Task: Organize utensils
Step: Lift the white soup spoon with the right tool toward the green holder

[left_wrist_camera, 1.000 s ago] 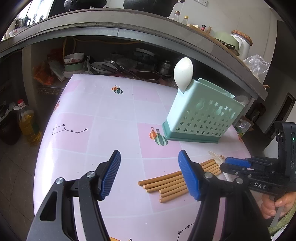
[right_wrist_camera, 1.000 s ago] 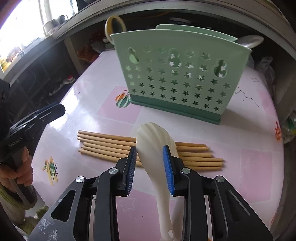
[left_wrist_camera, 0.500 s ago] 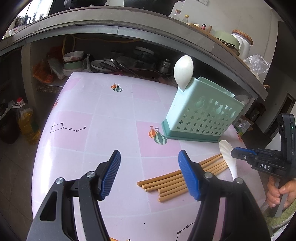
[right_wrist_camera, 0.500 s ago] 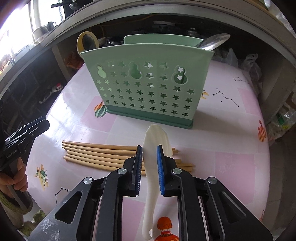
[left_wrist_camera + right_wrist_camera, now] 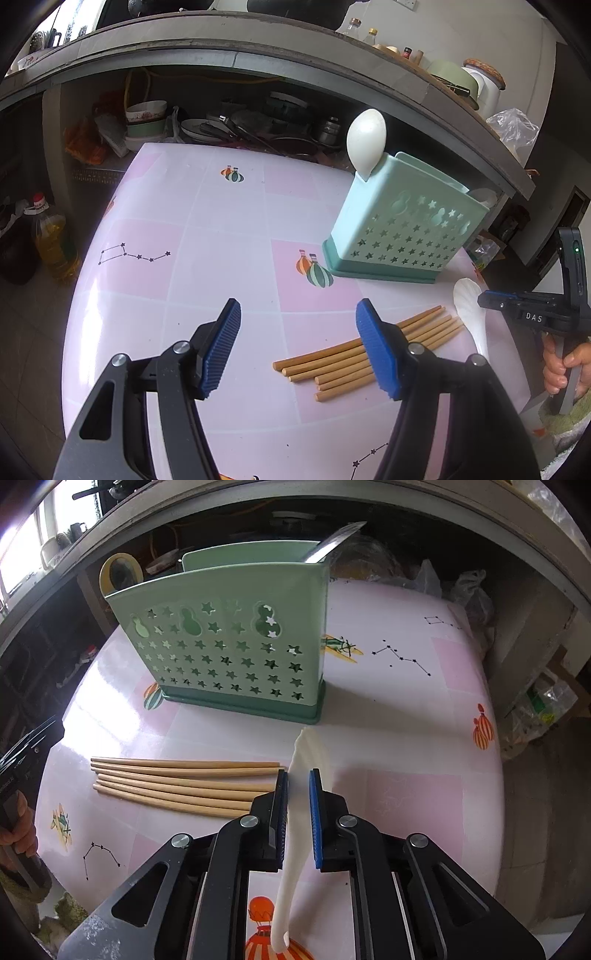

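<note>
Pink patterned counter (image 5: 406,716), green holder (image 5: 236,653) at 12 o'clock holding a white spoon (image 5: 366,142), right claw (image 5: 299,775) gripping a white spoon (image 5: 306,760), left claw (image 5: 297,317) spread wide.

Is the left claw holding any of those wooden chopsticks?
No, the left claw is wide open and empty; the chopsticks lie on the table.

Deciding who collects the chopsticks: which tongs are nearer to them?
Left. The left tongs hang open, one finger overlapping the chopsticks. The right tongs, gripping the white spoon, sit beside their tips.
</note>
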{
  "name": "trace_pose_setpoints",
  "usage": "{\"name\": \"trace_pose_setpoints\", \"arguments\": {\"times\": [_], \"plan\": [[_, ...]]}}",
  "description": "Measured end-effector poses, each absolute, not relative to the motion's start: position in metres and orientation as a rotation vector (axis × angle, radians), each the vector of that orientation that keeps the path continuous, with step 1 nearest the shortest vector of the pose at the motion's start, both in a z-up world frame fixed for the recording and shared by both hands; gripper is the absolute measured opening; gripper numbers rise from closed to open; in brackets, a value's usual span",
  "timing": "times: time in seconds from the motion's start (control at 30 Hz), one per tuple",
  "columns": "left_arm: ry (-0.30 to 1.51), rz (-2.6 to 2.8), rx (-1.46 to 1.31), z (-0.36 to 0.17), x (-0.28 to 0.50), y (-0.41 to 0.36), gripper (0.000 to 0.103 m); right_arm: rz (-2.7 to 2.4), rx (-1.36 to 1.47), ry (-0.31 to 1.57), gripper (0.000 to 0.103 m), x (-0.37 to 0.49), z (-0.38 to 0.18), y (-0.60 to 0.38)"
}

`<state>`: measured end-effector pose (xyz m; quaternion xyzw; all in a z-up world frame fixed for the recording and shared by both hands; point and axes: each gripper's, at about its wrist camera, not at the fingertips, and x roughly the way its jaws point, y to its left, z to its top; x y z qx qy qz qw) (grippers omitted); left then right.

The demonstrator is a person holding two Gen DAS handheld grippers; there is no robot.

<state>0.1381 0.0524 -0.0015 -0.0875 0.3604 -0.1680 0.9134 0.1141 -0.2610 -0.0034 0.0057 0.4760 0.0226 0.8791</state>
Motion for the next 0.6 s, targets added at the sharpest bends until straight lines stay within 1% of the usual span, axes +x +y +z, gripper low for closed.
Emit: {"name": "trace_pose_setpoints", "arguments": {"times": [0.4,0.57,0.6], "plan": [[0.751,-0.355,-0.174,-0.002,0.14,0.048,0.063,0.04,0.035,1.029,0.007,0.123,-0.01,-0.287],[0.756,-0.355,-0.169,-0.003,0.14,0.047,0.063,0.067,-0.024,1.049,0.007,0.131,-0.013,-0.281],[0.758,-0.355,-0.169,-0.004,0.14,0.046,0.063,0.069,-0.045,1.054,0.005,0.133,-0.015,-0.279]]}}
